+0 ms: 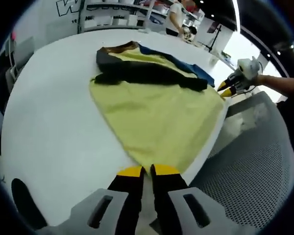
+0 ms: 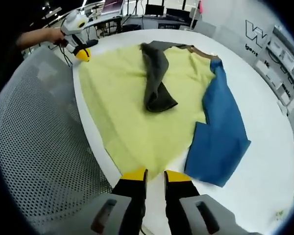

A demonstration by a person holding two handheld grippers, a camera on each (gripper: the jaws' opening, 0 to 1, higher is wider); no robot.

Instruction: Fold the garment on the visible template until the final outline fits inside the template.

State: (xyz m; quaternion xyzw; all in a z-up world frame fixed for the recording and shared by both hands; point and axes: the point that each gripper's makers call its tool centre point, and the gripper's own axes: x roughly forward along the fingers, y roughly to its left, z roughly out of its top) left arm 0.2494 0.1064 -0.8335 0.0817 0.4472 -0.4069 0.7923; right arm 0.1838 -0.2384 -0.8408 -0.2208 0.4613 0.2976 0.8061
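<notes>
White table (image 1: 54, 122) carried the garment (image 1: 157, 117) spread flat, yellow body facing up, hem at the near edge by the perforated surface (image 2: 34, 147). A dark sleeve (image 2: 156, 78) lay folded across the body and a blue sleeve (image 2: 220, 132) stuck out sideways. Left gripper (image 1: 142, 171) and right gripper (image 2: 156, 175) each sat on a hem corner with jaws nearly together, apparently pinching fabric for the next fold, though actual grip couldn't be confirmed

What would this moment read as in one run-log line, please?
garment: flat on table, dark sleeve folded across | left gripper: at hem | right gripper: at hem
</notes>
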